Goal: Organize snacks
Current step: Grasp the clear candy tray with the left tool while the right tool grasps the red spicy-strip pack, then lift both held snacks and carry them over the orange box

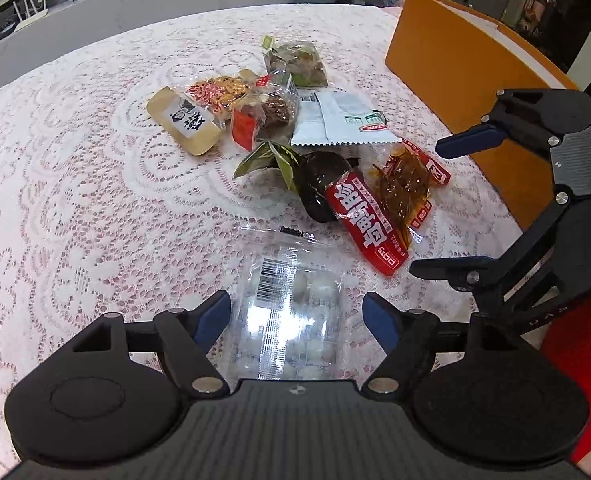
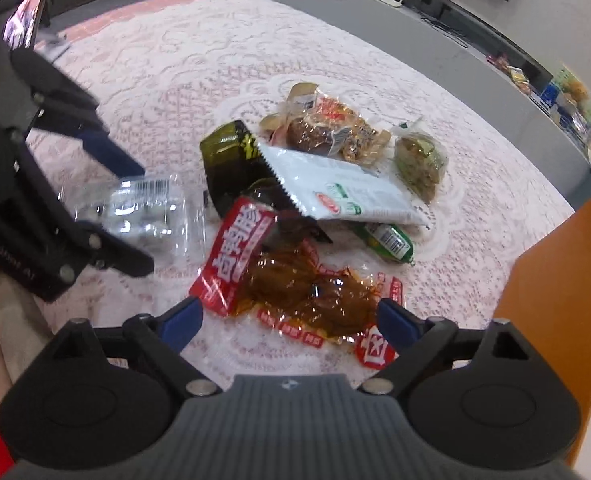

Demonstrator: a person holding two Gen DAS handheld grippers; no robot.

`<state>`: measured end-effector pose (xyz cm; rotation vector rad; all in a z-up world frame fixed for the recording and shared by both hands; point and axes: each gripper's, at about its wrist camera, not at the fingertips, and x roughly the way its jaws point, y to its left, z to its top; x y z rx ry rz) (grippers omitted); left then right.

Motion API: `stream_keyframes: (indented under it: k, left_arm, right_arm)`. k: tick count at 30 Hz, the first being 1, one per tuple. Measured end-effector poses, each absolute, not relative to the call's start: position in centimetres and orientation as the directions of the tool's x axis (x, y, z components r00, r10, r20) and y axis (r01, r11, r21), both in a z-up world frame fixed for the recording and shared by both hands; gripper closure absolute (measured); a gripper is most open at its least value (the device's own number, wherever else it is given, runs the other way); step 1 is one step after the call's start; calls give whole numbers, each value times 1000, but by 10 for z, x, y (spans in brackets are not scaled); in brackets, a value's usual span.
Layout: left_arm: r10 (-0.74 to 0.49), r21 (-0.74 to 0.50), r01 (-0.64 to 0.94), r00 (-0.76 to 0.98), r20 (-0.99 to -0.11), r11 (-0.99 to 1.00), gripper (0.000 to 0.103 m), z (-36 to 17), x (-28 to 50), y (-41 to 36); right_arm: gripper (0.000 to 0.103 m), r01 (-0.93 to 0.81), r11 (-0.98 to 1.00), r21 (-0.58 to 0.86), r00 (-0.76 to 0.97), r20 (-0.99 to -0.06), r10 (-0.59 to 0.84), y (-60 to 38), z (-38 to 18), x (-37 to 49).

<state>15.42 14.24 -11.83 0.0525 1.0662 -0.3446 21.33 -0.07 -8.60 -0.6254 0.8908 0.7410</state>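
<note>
Left tongs (image 1: 297, 318) spread astride the clear pack (image 1: 291, 312); right tongs (image 2: 289, 322) spread astride the red pack (image 2: 291, 280), both on the lace cloth (image 1: 95, 160). We judge each should sink lower, centre, then pinch gently.

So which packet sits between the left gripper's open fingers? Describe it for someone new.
On the lace tablecloth, nearest the left gripper, lies the clear packet. It lies apart from the snack pile. Unlike its red, white and green neighbours, it is see-through, with white round pieces and a barcode.
</note>
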Motion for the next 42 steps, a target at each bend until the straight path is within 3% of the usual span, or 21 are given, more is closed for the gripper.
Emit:
stream_keyframes:
  k: [6, 14, 18, 23, 26, 29, 32, 33, 34, 36, 38, 42]
  left_arm:
    - [-250, -117, 306, 441, -862, 945, 16, -118, 154, 143]
    - [-220, -95, 277, 463, -858, 956, 19, -117, 156, 146]
    - [-213, -85, 281, 463, -861, 956, 18, -117, 156, 144]
    - [-204, -73, 285, 460, -864, 956, 16, -119, 156, 143]
    - [-206, -69, 300, 457, -865, 952, 12, -121, 156, 141]
    - [-201, -52, 317, 459, -865, 947, 11, -123, 157, 137]
    - [-191, -34, 325, 463, -866, 945, 11, -124, 157, 134]
    - [-188, -31, 326, 464, -866, 945, 12, -124, 157, 133]
    - [-184, -26, 324, 467, -865, 946, 13, -124, 157, 133]
    - [-174, -20, 310, 477, -862, 950, 23, -123, 157, 135]
    - [-162, -24, 278, 488, -858, 960, 36, -121, 157, 140]
    - [-174, -62, 236, 490, -854, 970, 38, -119, 158, 148]
  right_arm:
    - [10, -758, 608, -236, 440, -873, 209, -3, -94, 218]
    - [15, -751, 606, -263, 504, -821, 268, 13, -96, 216]
    - [8, -727, 637, -257, 527, -803, 278, 15, -99, 222]
    - [9, -688, 709, -155, 490, -820, 296, 9, -101, 236]
    - [20, -691, 711, -128, 475, -823, 313, 8, -100, 234]
    - [47, -688, 705, -173, 510, -807, 299, 12, -97, 227]
    - [56, -681, 697, -224, 542, -795, 274, 14, -97, 221]
    - [67, -678, 695, -240, 554, -788, 268, 14, -97, 220]
    - [68, -670, 691, -270, 580, -772, 260, 15, -94, 215]
    - [85, -662, 691, -290, 609, -745, 271, 14, -87, 210]
    - [94, -644, 704, -300, 639, -718, 278, 13, -79, 205]
    - [96, -611, 746, -264, 657, -694, 293, 5, -66, 201]
